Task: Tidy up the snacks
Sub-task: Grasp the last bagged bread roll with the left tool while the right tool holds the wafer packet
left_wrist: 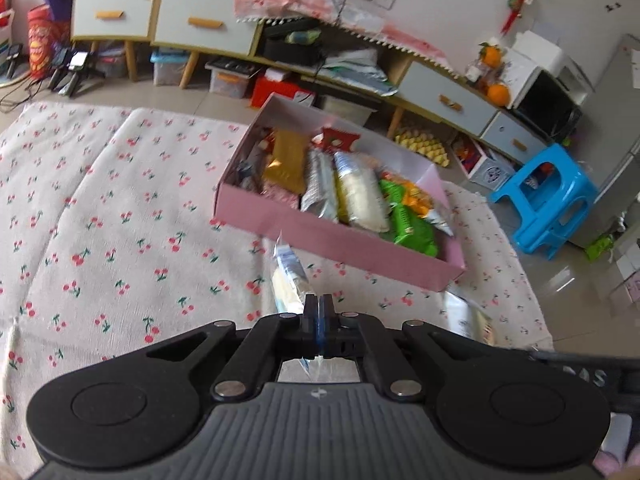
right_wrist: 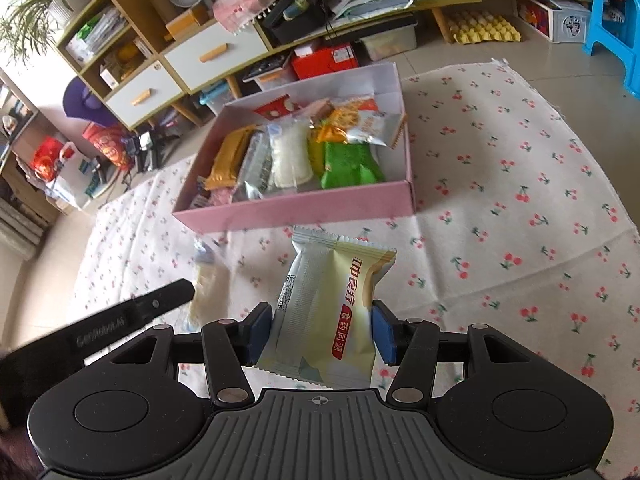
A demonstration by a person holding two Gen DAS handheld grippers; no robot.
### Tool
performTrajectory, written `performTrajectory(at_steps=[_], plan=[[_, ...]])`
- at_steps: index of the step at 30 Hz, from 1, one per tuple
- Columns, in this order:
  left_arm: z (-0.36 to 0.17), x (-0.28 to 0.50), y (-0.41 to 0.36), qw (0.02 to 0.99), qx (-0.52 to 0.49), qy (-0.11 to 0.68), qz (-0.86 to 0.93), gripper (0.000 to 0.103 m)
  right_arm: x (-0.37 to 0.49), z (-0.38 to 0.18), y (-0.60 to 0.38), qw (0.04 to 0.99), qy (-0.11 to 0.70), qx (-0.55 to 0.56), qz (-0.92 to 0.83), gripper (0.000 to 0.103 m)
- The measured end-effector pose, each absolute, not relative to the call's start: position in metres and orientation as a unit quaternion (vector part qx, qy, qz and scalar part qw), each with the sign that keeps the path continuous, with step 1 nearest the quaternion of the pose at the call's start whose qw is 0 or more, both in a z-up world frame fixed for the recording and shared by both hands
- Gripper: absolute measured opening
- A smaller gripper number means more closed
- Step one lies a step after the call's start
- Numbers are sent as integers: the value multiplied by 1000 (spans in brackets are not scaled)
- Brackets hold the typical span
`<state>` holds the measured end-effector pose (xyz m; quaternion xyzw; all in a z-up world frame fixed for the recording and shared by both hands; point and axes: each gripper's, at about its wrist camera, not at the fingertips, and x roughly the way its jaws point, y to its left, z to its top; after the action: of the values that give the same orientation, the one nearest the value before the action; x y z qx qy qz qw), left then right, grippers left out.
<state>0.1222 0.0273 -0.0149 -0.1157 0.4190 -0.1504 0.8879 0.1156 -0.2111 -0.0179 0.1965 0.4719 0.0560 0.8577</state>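
Note:
A pink box (left_wrist: 320, 236) (right_wrist: 304, 210) holding several snack packets stands on a cherry-print cloth (left_wrist: 100, 220) (right_wrist: 520, 200). My left gripper (left_wrist: 319, 308) is shut on the edge of a clear packet with a pale yellow snack (left_wrist: 289, 280), held above the cloth in front of the box; that packet also shows in the right wrist view (right_wrist: 206, 284). My right gripper (right_wrist: 323, 330) is shut on a pale green and silver packet with a red label (right_wrist: 328, 304), held upright in front of the box's near wall.
A low cabinet (left_wrist: 192, 24) (right_wrist: 192, 56) with drawers and cluttered shelves stands behind the cloth. A blue plastic stool (left_wrist: 548, 196) (right_wrist: 616, 24) stands on the tiled floor to the right. A yellow egg tray (right_wrist: 484, 26) lies under the cabinet.

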Motion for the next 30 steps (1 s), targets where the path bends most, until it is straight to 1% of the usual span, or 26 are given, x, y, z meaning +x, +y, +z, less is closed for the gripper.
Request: performTrajectory(at_steps=[10,13,15,17,18,20,21,22,23,27,30], plan=[[9,126,36,894,-127,392,-176,0,138,-5,-221,859,449,243,45,52],[7,133,40,879,-137,417,-186,0,144,-3,-230,860,439,258,37,52],[-3,134,39,871,-130,438,-182,2,146,-5,-234,857,440,265,38,52],[-16,132,34,875,-110,444,-158,25,148,-9,-236,855,443,266,36,52],[-21,131,30,876,-101,449,-148,31,149,-11,-236,854,446,267,34,52],[-30,131,22,874,-86,459,-133,48,149,-16,-235,849,452,270,34,52],[-32,131,20,876,-80,460,-125,51,149,-18,-234,847,457,269,35,52],[-35,130,15,878,-70,459,-116,59,148,-20,-233,846,460,268,36,52],[-37,130,11,881,-59,457,-108,64,148,-22,-232,844,463,267,37,52],[-48,133,-4,883,-22,461,-81,66,147,-24,-232,845,468,257,34,52],[-60,133,-11,879,7,472,-64,65,146,-26,-233,843,475,250,32,52]])
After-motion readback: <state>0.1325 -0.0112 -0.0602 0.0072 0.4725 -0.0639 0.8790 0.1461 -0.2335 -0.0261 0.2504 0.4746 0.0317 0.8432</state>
